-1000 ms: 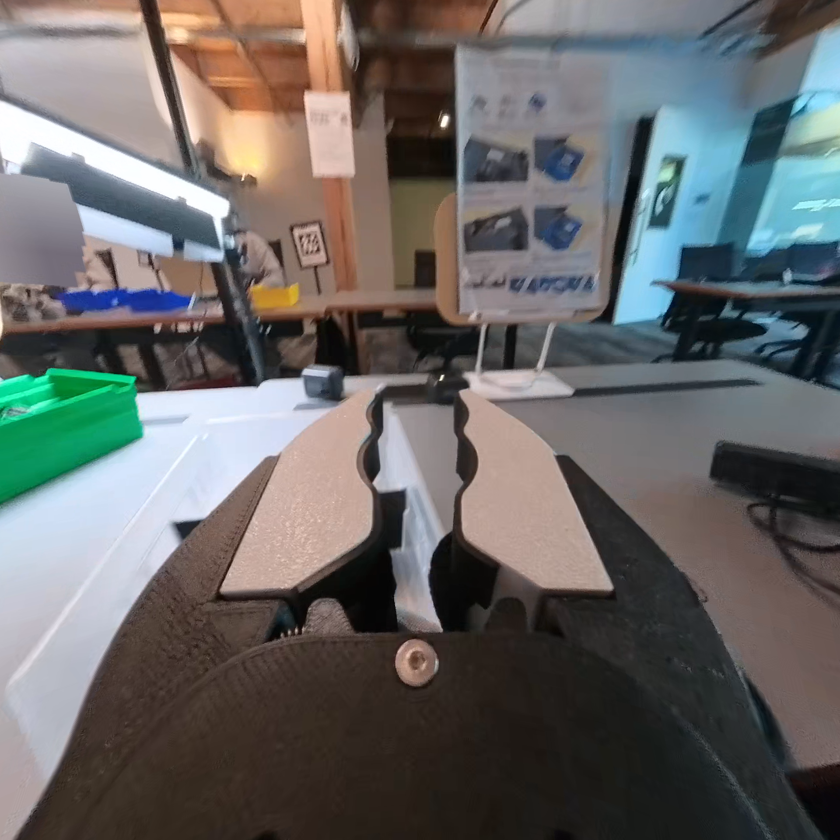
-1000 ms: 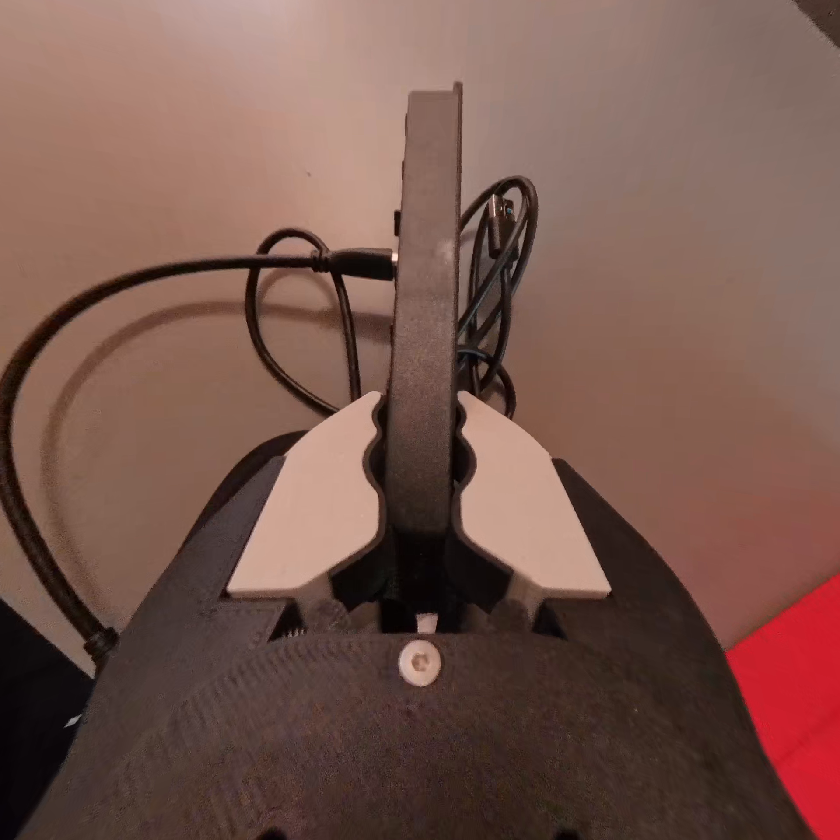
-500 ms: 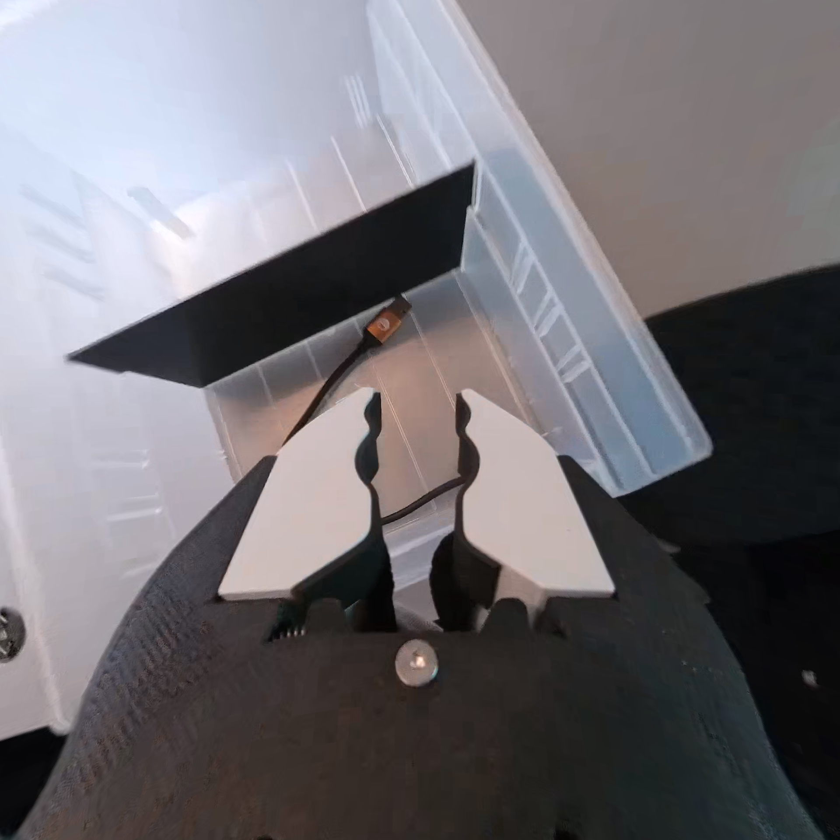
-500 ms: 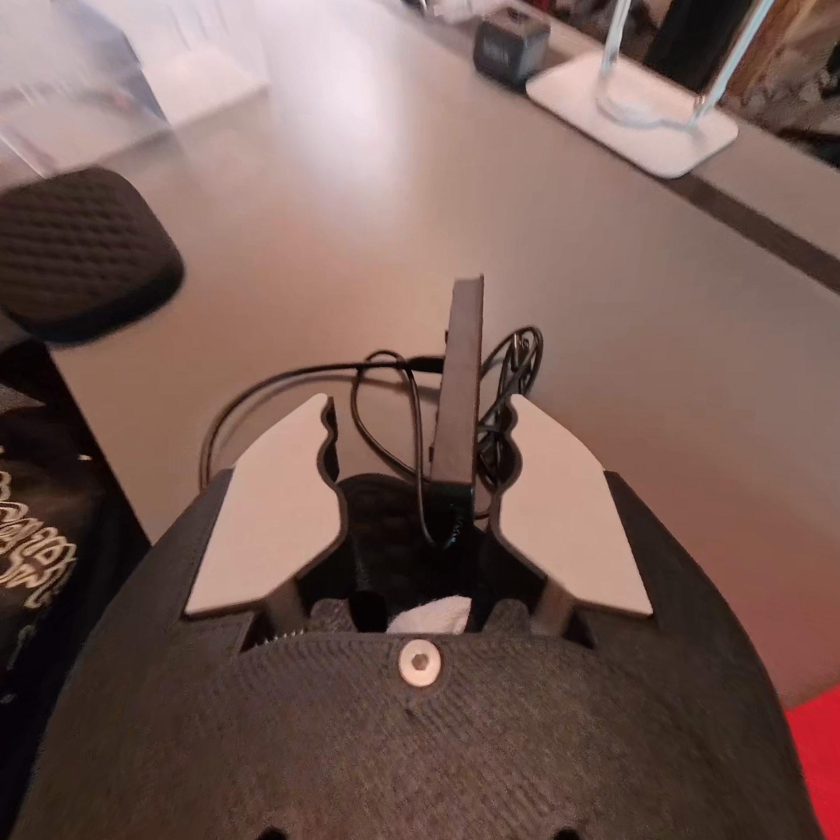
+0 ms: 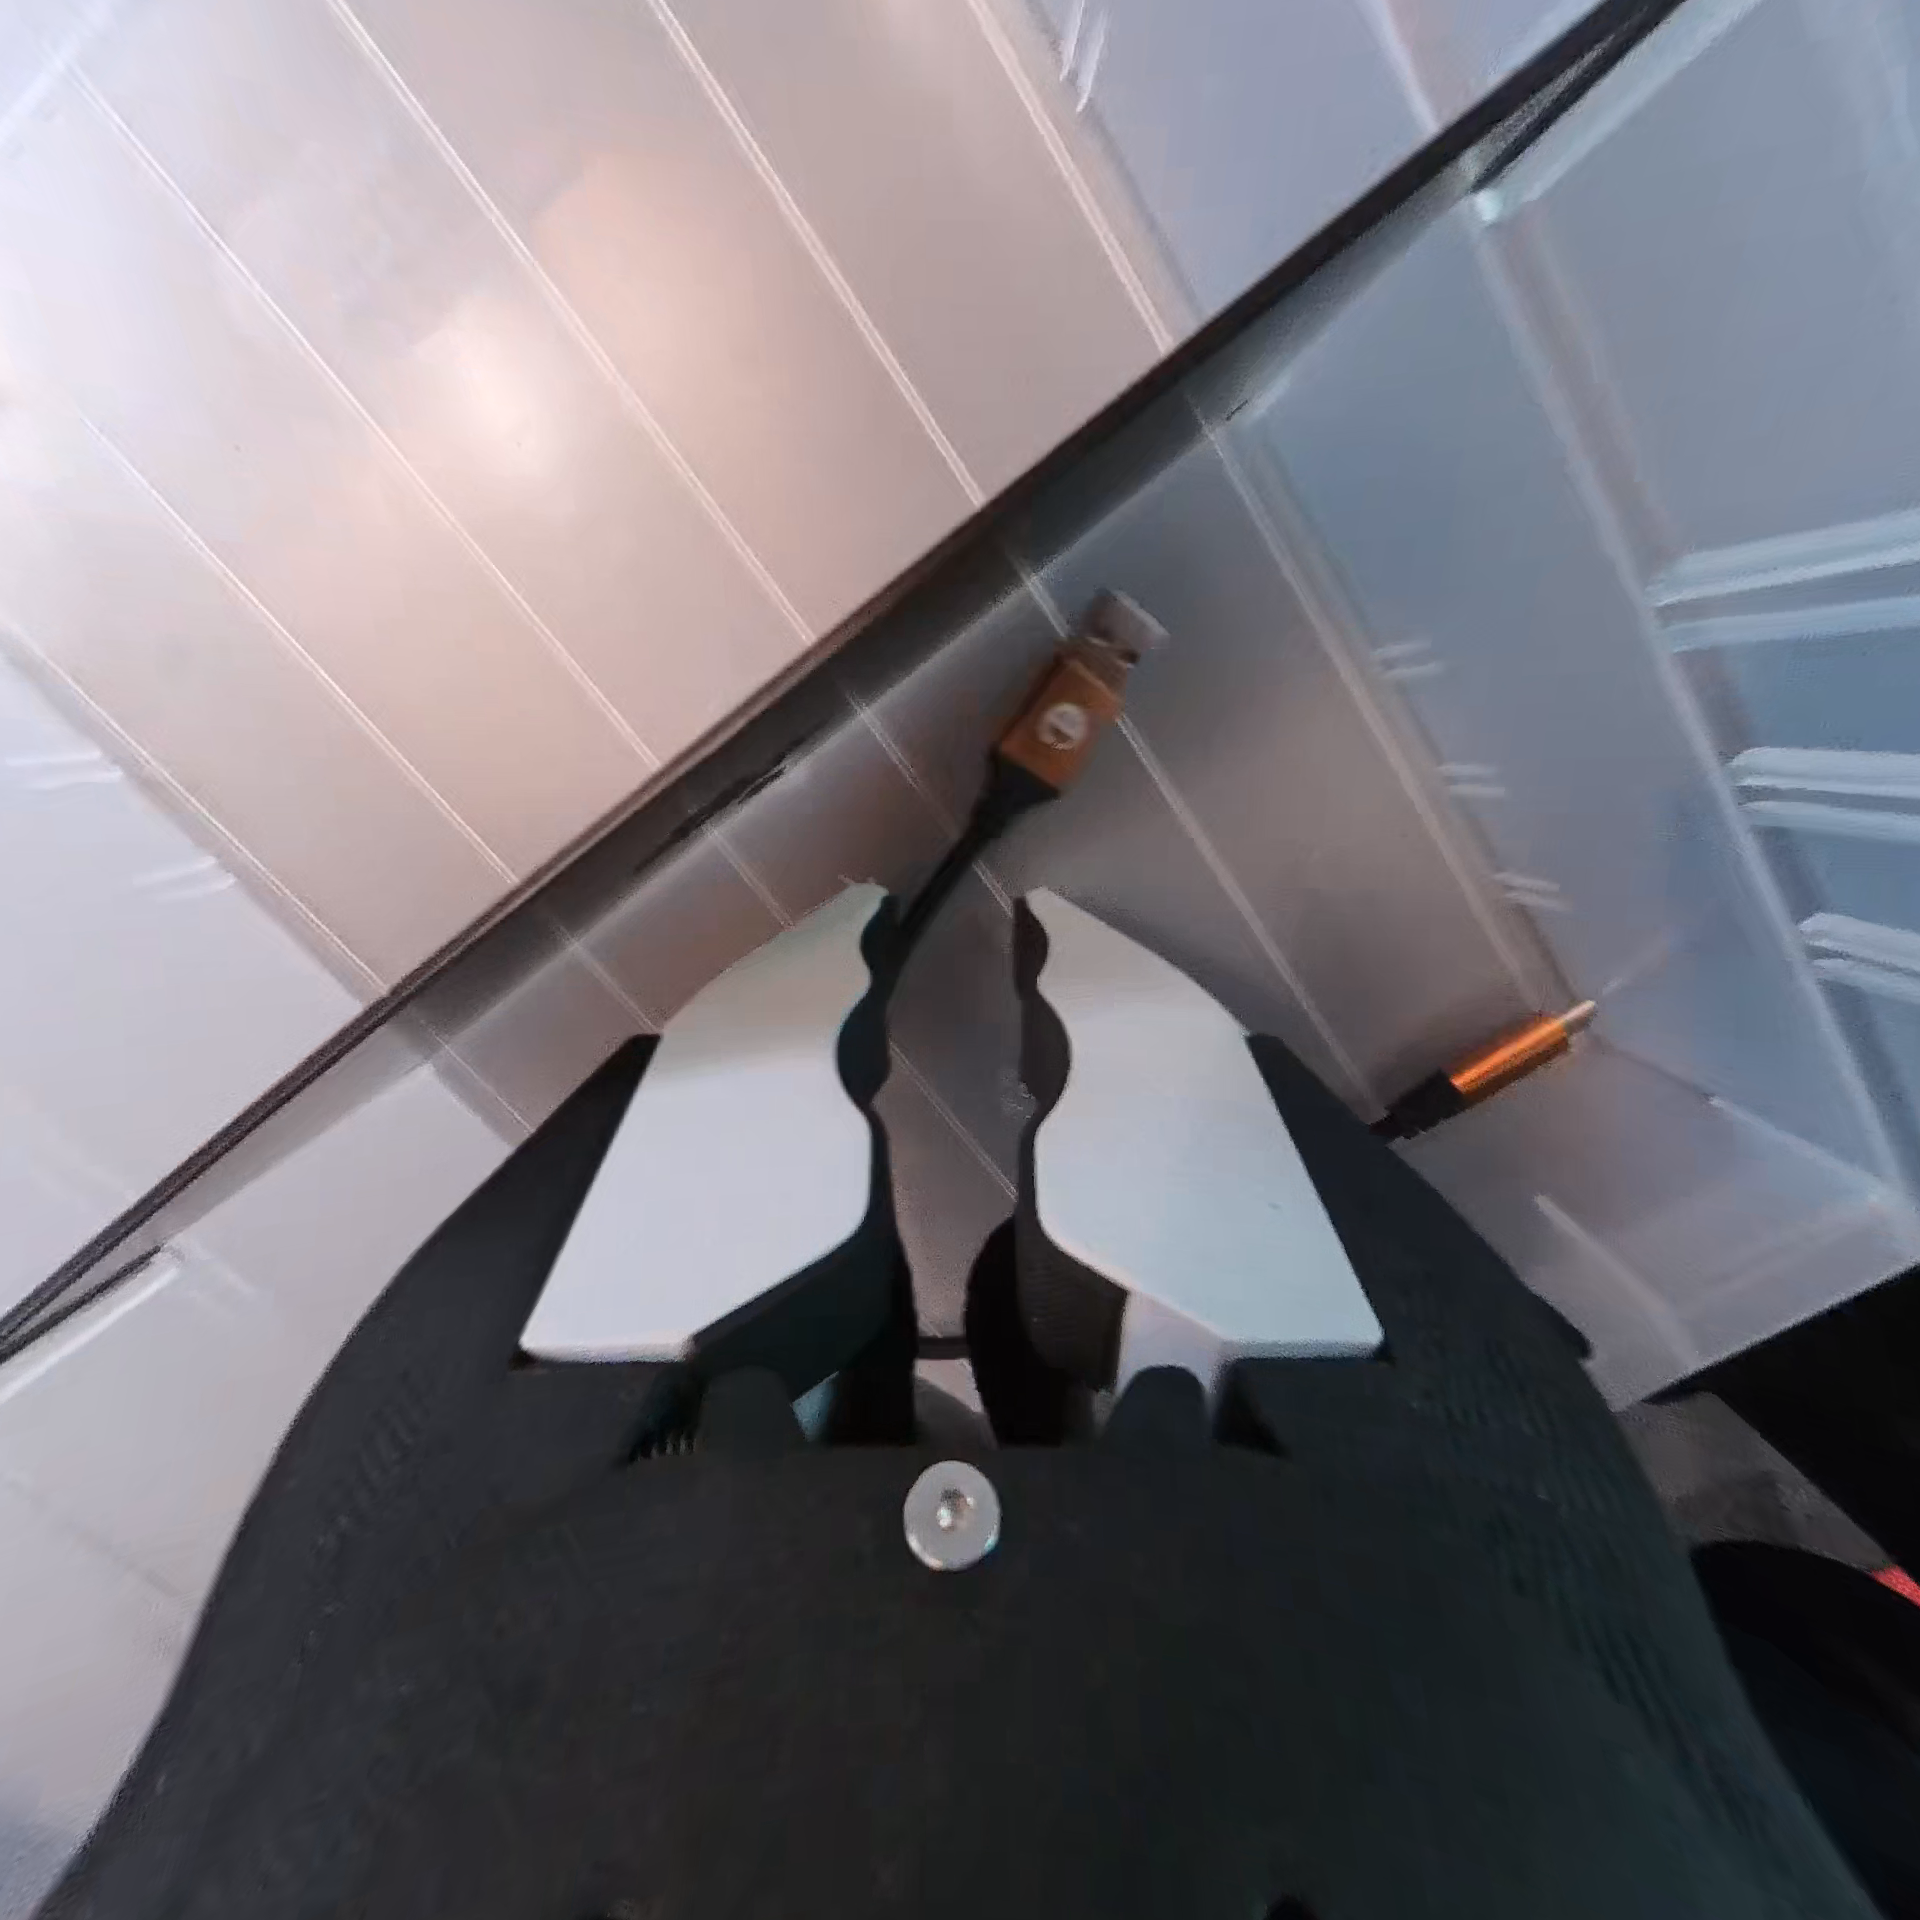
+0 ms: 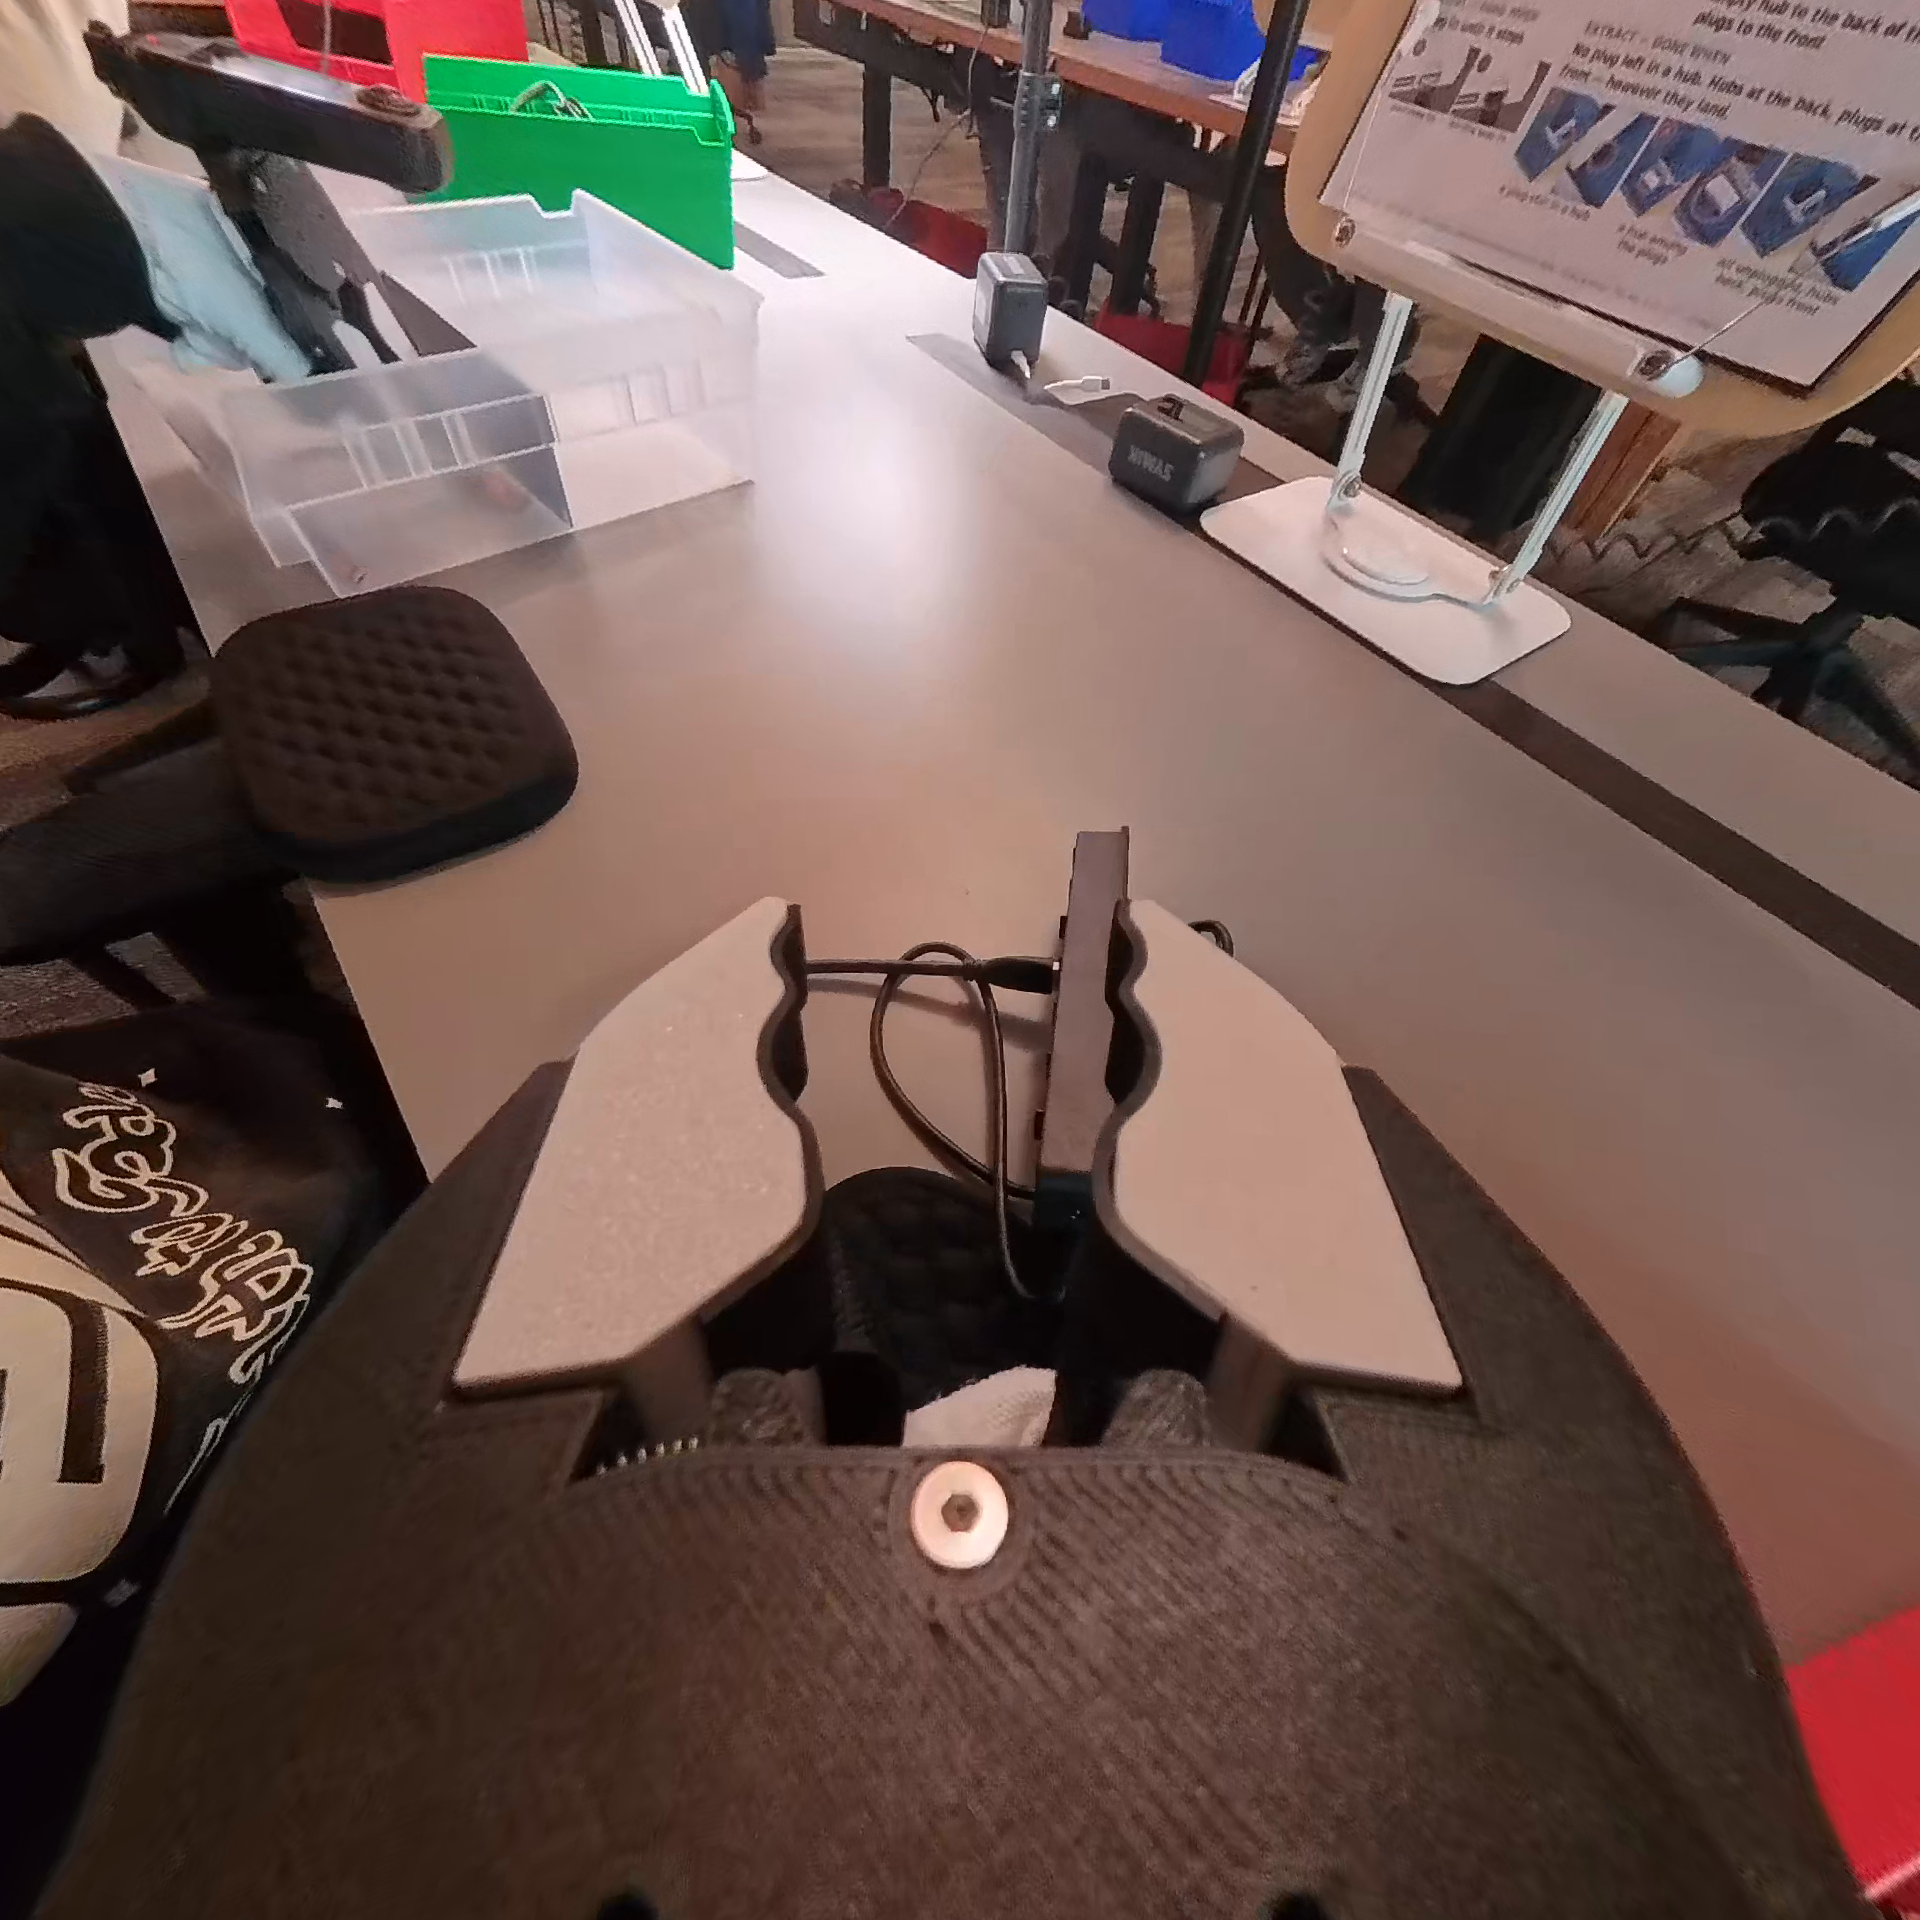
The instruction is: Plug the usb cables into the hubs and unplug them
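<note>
My left gripper [image 5: 951, 914] is inside a clear plastic bin [image 5: 1558, 582], pointing down. Its fingers stand a small gap apart. A thin black cable with an orange USB plug [image 5: 1060, 722] runs up between them, along the left finger. A second orange plug [image 5: 1517, 1060] lies to the right. My right gripper [image 6: 956, 925] is open over the grey table [image 6: 1039, 644]. A slim black hub [image 6: 1086, 1029] stands on edge against the inside of the right finger, with a black cable [image 6: 935, 1049] plugged into its left side.
The clear bin [image 6: 623, 343] sits at the far left of the table with the left gripper's black body [image 6: 291, 239] in it. A green bin [image 6: 582, 156] is behind it. A black armrest pad [image 6: 384, 717], two chargers [image 6: 1174, 452] and a board stand [image 6: 1392, 592] ring the table. Across from one pair of fingers to the other is roughly 55 cm.
My left gripper swung from facing the room down into the clear bin and closed in on the orange-plug cable. My right gripper opened, let go of the hub and tilted up.
</note>
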Available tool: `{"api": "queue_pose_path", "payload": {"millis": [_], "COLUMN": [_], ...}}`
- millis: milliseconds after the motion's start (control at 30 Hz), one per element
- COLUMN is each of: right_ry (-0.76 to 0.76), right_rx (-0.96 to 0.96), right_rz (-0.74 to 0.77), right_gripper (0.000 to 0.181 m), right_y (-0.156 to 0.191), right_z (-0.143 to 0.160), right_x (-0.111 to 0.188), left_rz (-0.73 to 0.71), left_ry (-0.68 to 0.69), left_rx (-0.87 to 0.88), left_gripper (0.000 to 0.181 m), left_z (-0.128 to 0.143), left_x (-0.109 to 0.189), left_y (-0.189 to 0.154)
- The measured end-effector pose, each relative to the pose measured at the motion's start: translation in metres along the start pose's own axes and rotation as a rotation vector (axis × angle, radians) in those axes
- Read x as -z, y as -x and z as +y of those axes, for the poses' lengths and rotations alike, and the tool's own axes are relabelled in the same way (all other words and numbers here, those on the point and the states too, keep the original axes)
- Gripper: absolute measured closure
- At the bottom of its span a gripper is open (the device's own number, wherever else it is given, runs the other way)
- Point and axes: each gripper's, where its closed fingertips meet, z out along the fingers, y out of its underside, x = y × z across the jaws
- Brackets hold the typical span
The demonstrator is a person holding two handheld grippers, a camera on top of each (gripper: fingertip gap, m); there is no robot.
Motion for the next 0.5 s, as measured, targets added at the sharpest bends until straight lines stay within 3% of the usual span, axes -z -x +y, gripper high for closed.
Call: {"api": "queue_pose_path", "payload": {"millis": [33, 167, 233, 367, 500], "right_ry": [-0.003, 0.001, -0.004, -0.026, -0.046], "right_rx": [0.001, 0.004, 0.008, 0.013, 0.015], "right_rz": [0.001, 0.005, 0.006, 0.008, -0.012], "right_gripper": [0.125, 0.127, 0.129, 0.131, 0.132], "right_y": [0.0, 0.0, 0.0, 0.001, 0.007], "right_z": [-0.001, 0.0, -0.001, -0.005, -0.008], "right_x": [0.0, 0.0, 0.0, 0.001, -0.001], "left_rz": [-0.003, -0.081, -0.161, -0.454, -0.832], "left_ry": [-0.008, 0.011, -0.054, -0.259, -0.671], "left_rx": [-0.02, -0.06, -0.034, 0.059, 0.067], "left_gripper": [0.172, 0.176, 0.176, 0.177, 0.178], "left_z": [-0.001, 0.005, 0.004, -0.001, -0.025], "left_x": [0.0, 0.003, 0.018, 0.086, 0.185], "left_y": [0.0, -0.003, -0.003, 0.004, -0.016]}}
